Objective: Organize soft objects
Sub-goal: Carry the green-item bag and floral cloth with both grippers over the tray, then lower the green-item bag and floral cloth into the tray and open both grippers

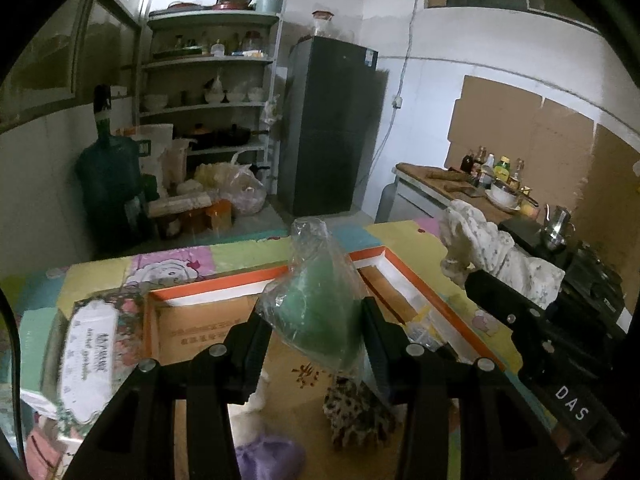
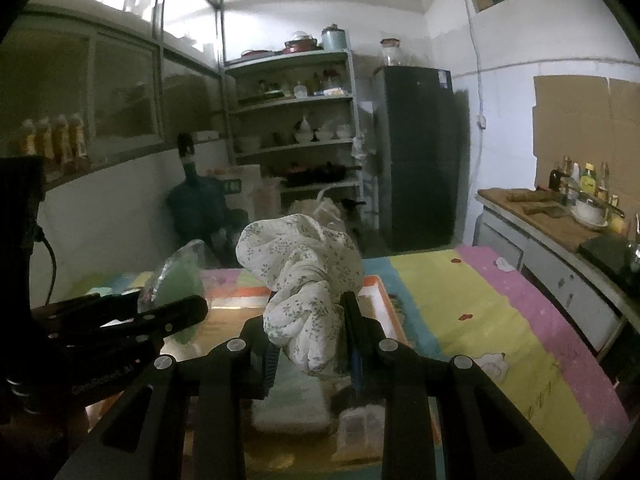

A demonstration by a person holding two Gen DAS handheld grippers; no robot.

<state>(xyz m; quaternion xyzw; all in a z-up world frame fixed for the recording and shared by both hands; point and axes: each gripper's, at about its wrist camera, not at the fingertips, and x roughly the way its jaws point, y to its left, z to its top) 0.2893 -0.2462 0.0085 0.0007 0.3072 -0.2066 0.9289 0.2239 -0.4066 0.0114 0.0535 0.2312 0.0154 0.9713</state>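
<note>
Left gripper (image 1: pixel 316 320) jaws clamped on bagged green item (image 1: pixel 316 316), right gripper (image 2: pixel 308 332) jaws pinching floral cloth (image 2: pixel 304 280)

Green sponge in clear plastic bag (image 1: pixel 316 312) (held upright), bunched white floral cloth (image 2: pixel 308 292)

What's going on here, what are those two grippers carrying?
A person is sorting soft items with two handheld grippers. The left gripper has its jaws closed on a green item in a clear plastic bag; the right gripper grips a bunched white floral cloth. Both hang above an orange-rimmed cardboard box on the colourful tablecloth.
</note>
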